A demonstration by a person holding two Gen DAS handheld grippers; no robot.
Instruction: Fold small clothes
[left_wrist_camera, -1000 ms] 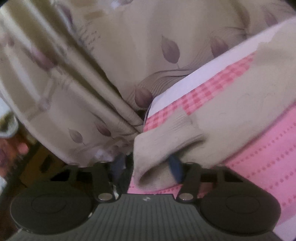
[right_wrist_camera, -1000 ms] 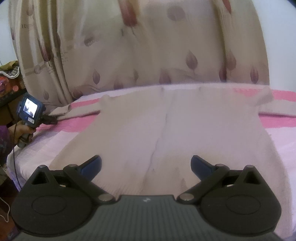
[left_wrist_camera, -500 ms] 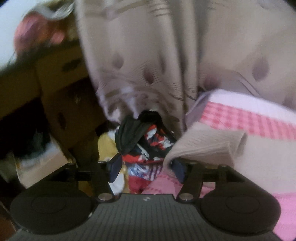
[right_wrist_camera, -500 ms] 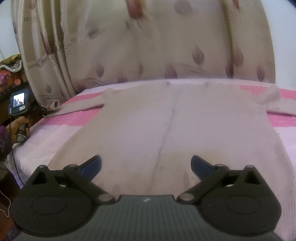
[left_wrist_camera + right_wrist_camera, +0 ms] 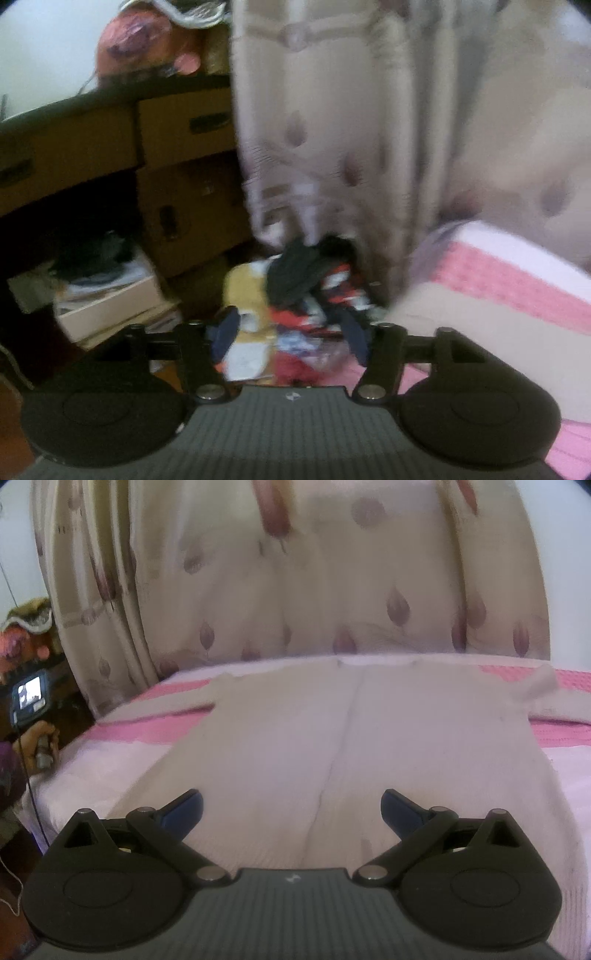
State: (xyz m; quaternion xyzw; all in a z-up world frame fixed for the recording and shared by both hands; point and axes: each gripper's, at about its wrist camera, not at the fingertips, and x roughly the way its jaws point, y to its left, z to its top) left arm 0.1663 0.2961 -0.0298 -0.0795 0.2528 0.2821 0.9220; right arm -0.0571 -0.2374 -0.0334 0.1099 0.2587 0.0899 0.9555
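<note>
Across the pink-and-white bed (image 5: 122, 734), your beige sweater (image 5: 369, 760) lies spread flat with its hem nearest your right gripper (image 5: 291, 808) and its sleeves reaching out to both sides. Your right tongs hang just above the hem with the jaws spread wide and nothing between them. Your left gripper (image 5: 291, 332) sits off the bed's left edge, its jaws partly apart and empty, aimed at a heap of dark, red and yellow clothes (image 5: 299, 291) on the floor; the left sleeve (image 5: 480, 332) lies just to the right of its right finger, and the blur hides whether they touch. Behind the bed hangs a cream curtain (image 5: 295, 583) with leaf prints, and brown drawers (image 5: 110, 147) stand beyond the heap.
</note>
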